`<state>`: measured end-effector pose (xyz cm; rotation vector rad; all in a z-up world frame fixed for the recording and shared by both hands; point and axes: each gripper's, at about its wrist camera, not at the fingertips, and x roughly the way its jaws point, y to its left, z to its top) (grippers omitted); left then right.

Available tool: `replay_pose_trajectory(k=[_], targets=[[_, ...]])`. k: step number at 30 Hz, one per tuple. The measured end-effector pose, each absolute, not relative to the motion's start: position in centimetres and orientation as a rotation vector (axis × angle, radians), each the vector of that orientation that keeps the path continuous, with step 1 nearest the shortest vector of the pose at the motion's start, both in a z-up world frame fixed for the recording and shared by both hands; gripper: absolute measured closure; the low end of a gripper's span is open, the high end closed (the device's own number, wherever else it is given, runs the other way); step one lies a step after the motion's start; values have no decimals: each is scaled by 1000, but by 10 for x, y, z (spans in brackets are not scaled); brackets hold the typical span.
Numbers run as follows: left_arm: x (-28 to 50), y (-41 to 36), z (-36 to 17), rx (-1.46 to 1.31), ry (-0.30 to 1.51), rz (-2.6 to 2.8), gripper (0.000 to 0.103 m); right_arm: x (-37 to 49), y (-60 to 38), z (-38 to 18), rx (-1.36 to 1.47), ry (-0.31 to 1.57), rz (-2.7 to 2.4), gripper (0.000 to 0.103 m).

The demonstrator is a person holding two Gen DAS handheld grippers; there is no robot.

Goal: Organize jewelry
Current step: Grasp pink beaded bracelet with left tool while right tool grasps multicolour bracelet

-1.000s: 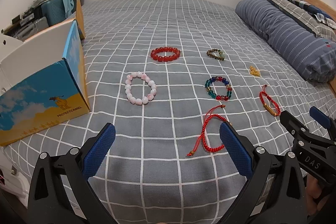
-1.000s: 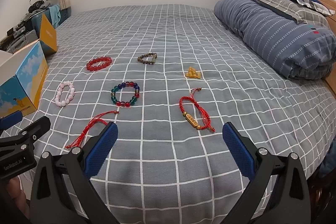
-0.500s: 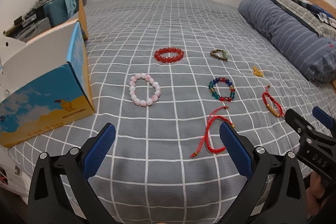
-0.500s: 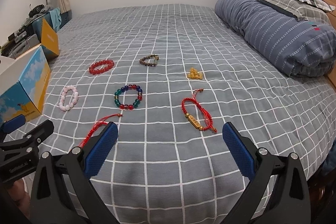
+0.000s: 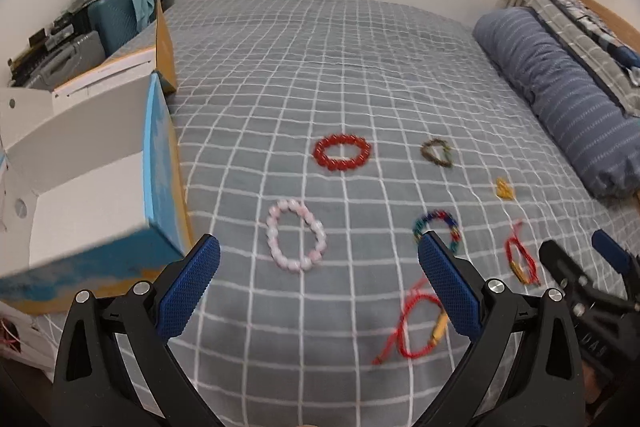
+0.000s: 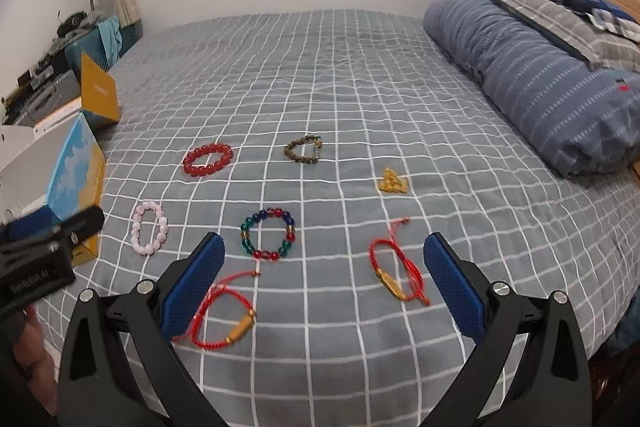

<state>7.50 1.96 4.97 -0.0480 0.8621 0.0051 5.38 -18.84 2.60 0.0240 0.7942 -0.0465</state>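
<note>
Both the left tongs [image 5: 318, 285] and the right tongs [image 6: 326, 283] are held spread and empty above the bed [image 6: 360, 75]; bracelets [image 6: 267, 234] are scattered mid-frame.

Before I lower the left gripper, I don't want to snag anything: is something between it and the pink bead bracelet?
Nothing visible. The left gripper is open, and only bare checked bedspread lies before the pink bead bracelet.

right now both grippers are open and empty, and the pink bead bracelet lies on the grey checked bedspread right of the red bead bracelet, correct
Nearly. In the right wrist view the pink bead bracelet lies left of the red bead bracelet, and nearer the camera. The rest holds: left gripper and right gripper are open and empty over the grey checked bedspread.
</note>
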Motion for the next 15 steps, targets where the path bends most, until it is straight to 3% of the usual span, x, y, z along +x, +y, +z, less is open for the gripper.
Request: replay_pose_trajectory(k=[15], targets=[[158, 28, -22, -50, 1046, 13, 6, 145, -184, -46, 77, 1032, 35, 7]])
